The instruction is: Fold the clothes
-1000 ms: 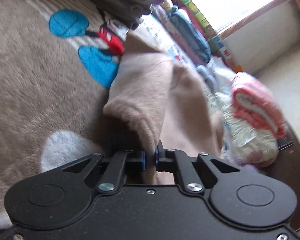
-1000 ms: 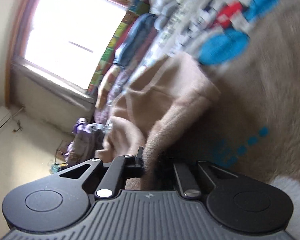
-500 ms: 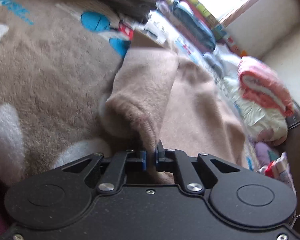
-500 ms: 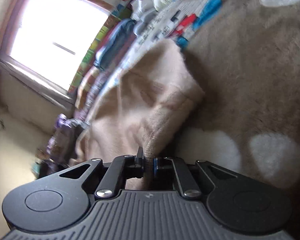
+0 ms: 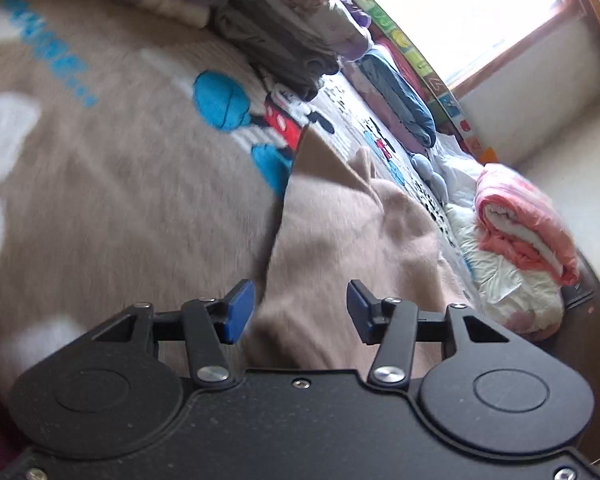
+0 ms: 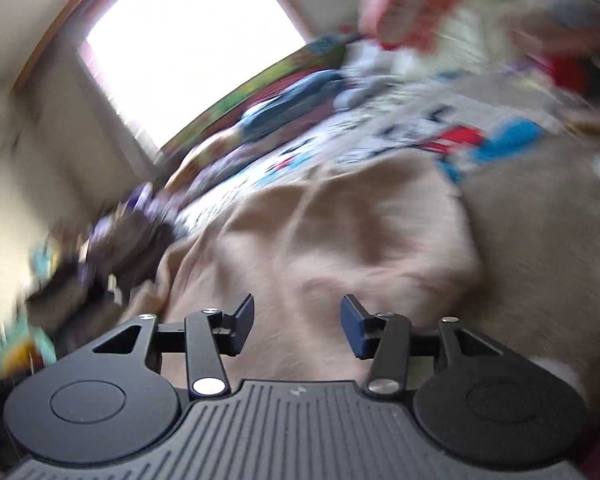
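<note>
A beige fleece garment lies folded over on the brown plush blanket. In the left wrist view my left gripper hovers over the garment's near edge, its jaws opening, the blue pads apart and pressing on nothing. In the blurred right wrist view the same beige garment spreads out ahead. My right gripper is above its near part with jaws opening and no cloth pinched between them.
A stack of folded dark clothes sits at the back of the blanket. A pink and white bundle lies at the right. A cartoon-print sheet and blue cushion run along under the window.
Both grippers have let go of the beige garment's edge and their jaws have spread. The garment has dropped flat onto the blanket. The right wrist view has rolled and both hands have shifted.
</note>
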